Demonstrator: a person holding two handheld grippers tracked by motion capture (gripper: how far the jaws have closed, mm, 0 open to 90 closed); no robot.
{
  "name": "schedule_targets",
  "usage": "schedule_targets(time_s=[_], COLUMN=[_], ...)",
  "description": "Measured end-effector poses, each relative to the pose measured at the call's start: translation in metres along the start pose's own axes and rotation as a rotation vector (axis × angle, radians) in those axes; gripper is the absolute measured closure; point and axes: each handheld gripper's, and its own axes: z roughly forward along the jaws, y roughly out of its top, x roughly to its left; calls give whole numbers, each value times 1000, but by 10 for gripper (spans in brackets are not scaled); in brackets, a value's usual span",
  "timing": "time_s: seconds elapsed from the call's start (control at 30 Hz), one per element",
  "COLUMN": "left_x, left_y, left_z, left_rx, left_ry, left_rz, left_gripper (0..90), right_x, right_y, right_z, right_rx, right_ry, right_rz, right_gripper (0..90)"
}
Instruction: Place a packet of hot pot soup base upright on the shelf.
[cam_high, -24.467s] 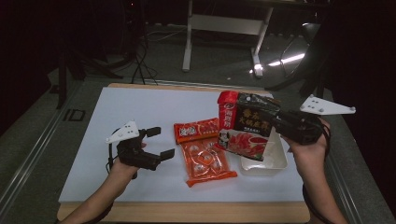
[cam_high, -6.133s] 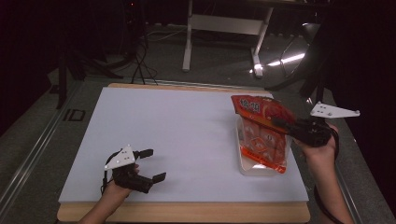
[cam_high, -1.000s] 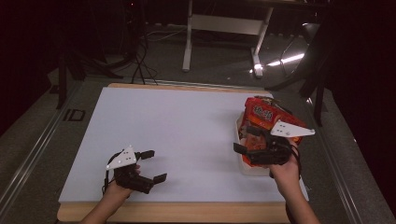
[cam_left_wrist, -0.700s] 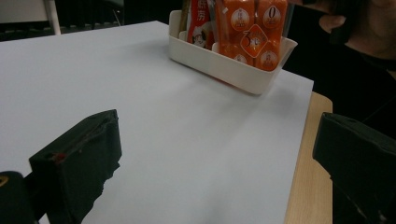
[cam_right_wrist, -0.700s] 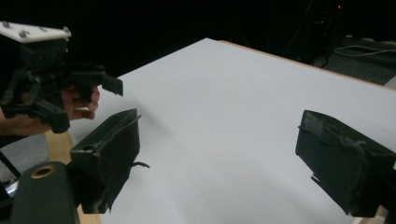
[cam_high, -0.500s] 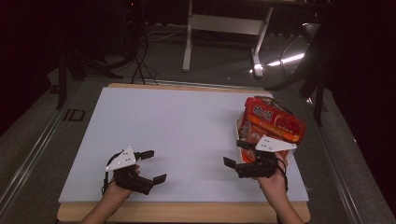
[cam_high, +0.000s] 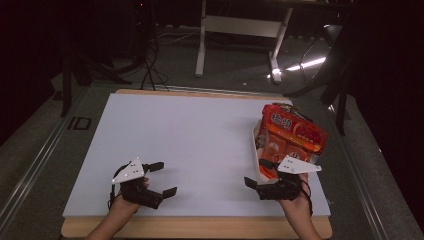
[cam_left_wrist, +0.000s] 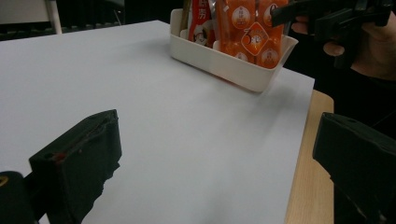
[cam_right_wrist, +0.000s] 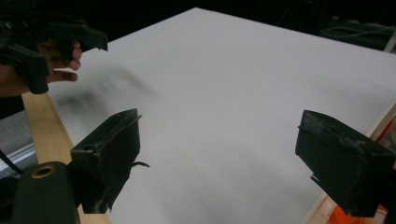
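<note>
In the high view, a white rectangular tray (cam_high: 256, 150) sat near the right edge of the table (cam_high: 190, 135), a pale, matte sheet on a wooden board. Glossy red and orange snack packets (cam_high: 292, 132) stood packed in it, the topmost bearing large pale characters too blurred to read. The right gripper (cam_high: 257, 175) lay just at the tray's near end, its jaws spread wide and holding nothing, a grey three-cornered plate on top. The left gripper (cam_high: 162, 179) rested well apart near the front-left edge, jaws likewise wide and empty.

In the left gripper view, the two blocky black jaws rose far apart over bare sheet. Beyond them the tray (cam_left_wrist: 219, 58) showed smooth cream plastic with rounded corners. The packets (cam_left_wrist: 247, 28) inside stood upright: shiny orange film printed with a white round emblem and a diamond-shaped badge, beside a red one with white characters, none legible. The right gripper (cam_left_wrist: 327, 11) hovered above the tray's far corner.

In the right gripper view, the rough-edged black jaws stood wide with only the table (cam_right_wrist: 243, 93) between them. A sliver of orange packet (cam_right_wrist: 343, 217) showed at the lower right, and the left gripper (cam_right_wrist: 46, 37) sat at the upper left by the wooden edge.
</note>
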Motion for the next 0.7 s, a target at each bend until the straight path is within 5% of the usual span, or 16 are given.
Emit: schedule_targets(time_s=[0.7], left_x=[1], left_y=[-4], left_z=[2], left_rx=[13], left_ry=[3], left_rz=[-7], left_gripper=[18], right_x=[-5], right_y=[-11], right_z=[10], right_rx=[22], right_ry=[-8], right_rz=[-17], right_gripper=[140])
